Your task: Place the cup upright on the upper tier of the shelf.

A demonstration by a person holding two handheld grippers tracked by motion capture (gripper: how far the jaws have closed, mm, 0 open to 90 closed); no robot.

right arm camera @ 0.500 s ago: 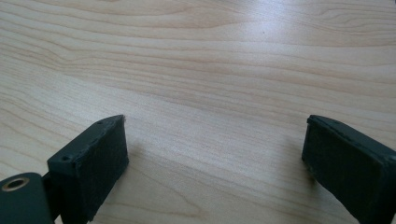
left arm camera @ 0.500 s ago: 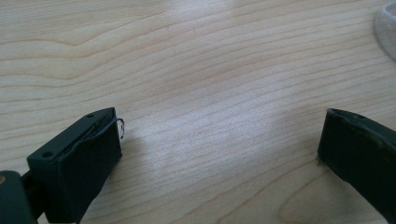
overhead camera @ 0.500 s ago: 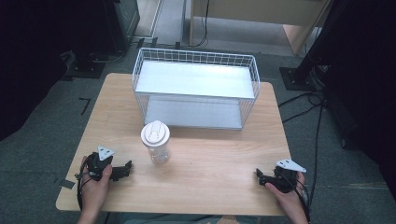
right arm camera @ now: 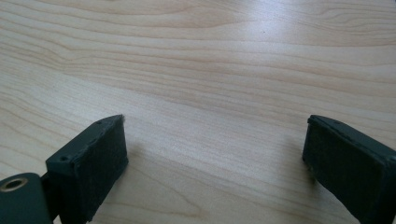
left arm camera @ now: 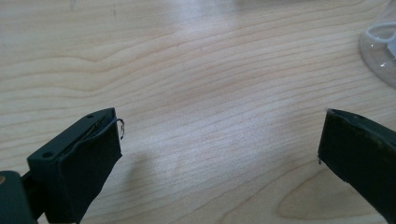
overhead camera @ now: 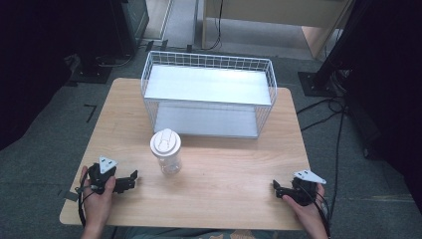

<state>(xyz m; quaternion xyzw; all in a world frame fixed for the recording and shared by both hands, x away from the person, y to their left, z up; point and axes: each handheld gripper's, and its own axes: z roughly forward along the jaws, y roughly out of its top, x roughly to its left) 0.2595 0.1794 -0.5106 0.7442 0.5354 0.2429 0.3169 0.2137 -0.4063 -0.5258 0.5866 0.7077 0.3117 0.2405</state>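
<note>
My left tongs (overhead camera: 130, 179) rest low on the table's (overhead camera: 224, 174) near left corner, jaws spread wide with nothing but bare wood between them. My right tongs (overhead camera: 276, 188) sit at the near right corner, jaws just as wide and empty. Both point inward across the wood.

The nearest thing is the clear plastic cup (overhead camera: 166, 152), standing upright just ahead and to the right of my left tongs; its curved base edges into the left gripper view (left arm camera: 380, 56). It wears a white snap-on lid (overhead camera: 165, 142) and looks empty, so I judge it light and easy to tip. The wall seems thin and smooth: likely slippery, and apt to buckle under a hard squeeze. I would take it across the body just below the lid, where the rim stiffens it, and close gently.

Behind it stands a white wire basket (overhead camera: 271, 82), well apart from both tongs.
</note>
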